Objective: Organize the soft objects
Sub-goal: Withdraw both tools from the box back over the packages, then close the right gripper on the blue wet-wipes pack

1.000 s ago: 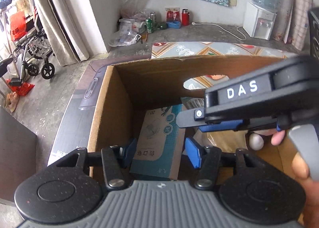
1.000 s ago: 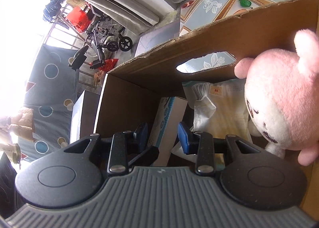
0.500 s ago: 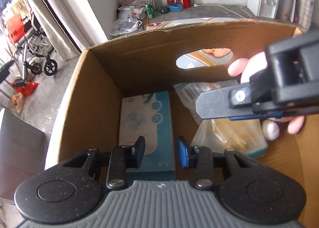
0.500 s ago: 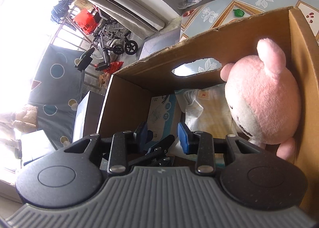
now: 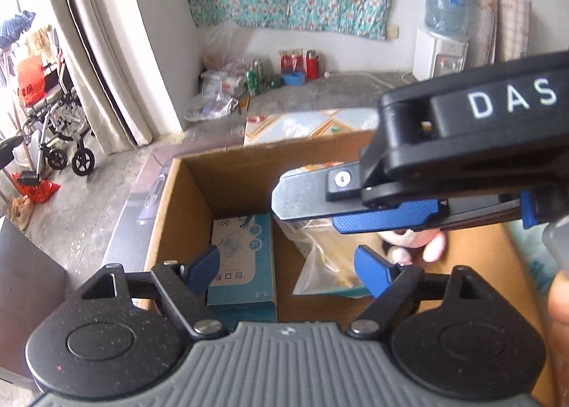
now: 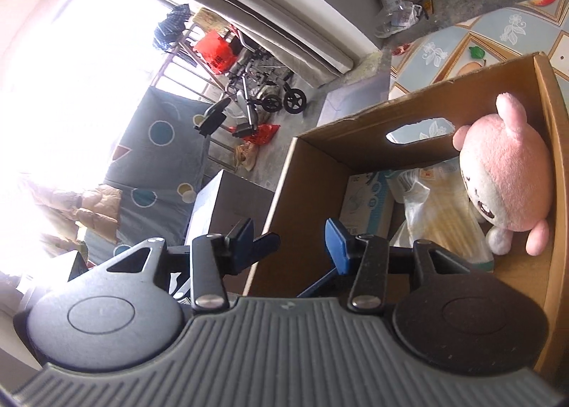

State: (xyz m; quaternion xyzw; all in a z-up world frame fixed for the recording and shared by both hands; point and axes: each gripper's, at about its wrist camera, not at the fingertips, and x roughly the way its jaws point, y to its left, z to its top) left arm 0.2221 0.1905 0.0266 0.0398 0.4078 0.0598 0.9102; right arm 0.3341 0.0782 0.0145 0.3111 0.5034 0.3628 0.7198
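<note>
Left gripper [image 5: 290, 270]: jaws just opened, standing wide, nothing between the blue pads. Right gripper [image 6: 290, 238]: jaws just opened to a moderate gap, empty, poised over the near edge of the box.

Cardboard box [image 6: 313, 179]: brown corrugated, open top, oval hand-hole in far wall. Contents:
- Plush toy [image 6: 505, 175]: pink fuzzy body, white face, rounded ears and stubby feet; leans against the right wall.
- Clear plastic bag [image 6: 441, 215]: crinkled, holding something pale yellow, possibly cloth; beside the plush.
- Teal-and-white carton [image 5: 243, 257]: flat, rectangular, printed card; at the left side.
</note>
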